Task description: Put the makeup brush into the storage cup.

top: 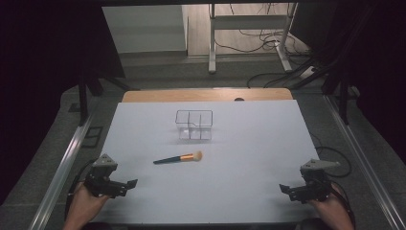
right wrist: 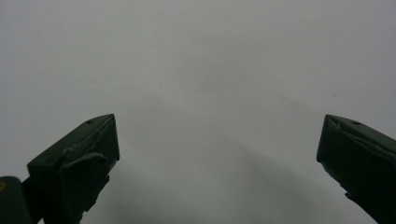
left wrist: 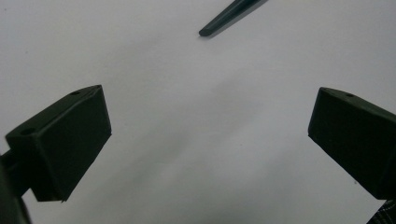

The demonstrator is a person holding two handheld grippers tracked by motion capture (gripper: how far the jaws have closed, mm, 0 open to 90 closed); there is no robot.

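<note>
While both grippers, left (top: pixel 130 182) and right (top: pixel 283 188), rest at the table's (top: pixel 249 191) near corners with jaws wide apart, a brush (top: pixel 179 158) lies mid-table before a clear organiser (top: pixel 193 124); no writing is legible.

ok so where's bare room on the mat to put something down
Most of the white mat is bare: the near strip between the left claw and right claw, and both sides of the clear organizer. Only the centre is taken, where the makeup brush lies just before the organizer.
</note>
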